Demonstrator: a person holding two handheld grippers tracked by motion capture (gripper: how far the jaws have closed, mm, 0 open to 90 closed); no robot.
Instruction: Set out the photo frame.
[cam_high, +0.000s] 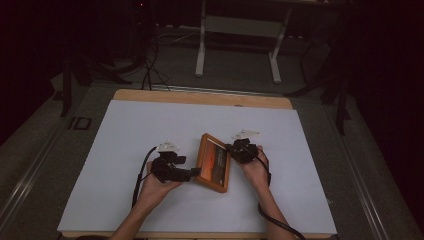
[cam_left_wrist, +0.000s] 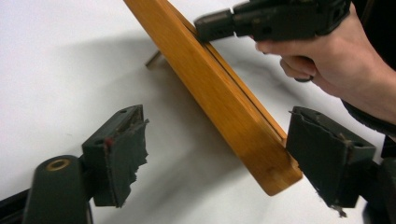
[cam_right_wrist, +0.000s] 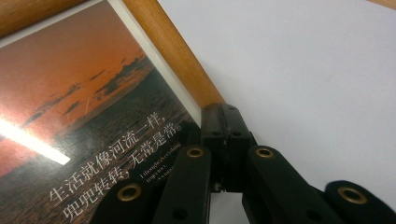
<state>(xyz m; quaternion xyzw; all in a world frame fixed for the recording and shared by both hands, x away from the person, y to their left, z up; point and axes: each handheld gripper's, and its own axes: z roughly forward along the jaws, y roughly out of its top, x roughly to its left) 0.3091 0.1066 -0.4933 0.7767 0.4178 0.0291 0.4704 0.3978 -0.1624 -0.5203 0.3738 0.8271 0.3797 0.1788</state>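
Photo frame (cam_high: 214, 162) standing tilted on the white worktop (cam_high: 125, 150), mid-front. Right hand-held gripper (cam_high: 235, 148) clamped on the frame's right edge. Left hand-held gripper (cam_left_wrist: 217, 154) wide, straddling the frame's near corner, pads clear.

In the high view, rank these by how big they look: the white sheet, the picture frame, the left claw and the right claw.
1. White sheet
2. Picture frame
3. Left claw and right claw: they look about alike, partly hidden by the hands, so no ranking between them.

The picture frame (cam_right_wrist: 154, 60) runs off the right gripper view's top edge.
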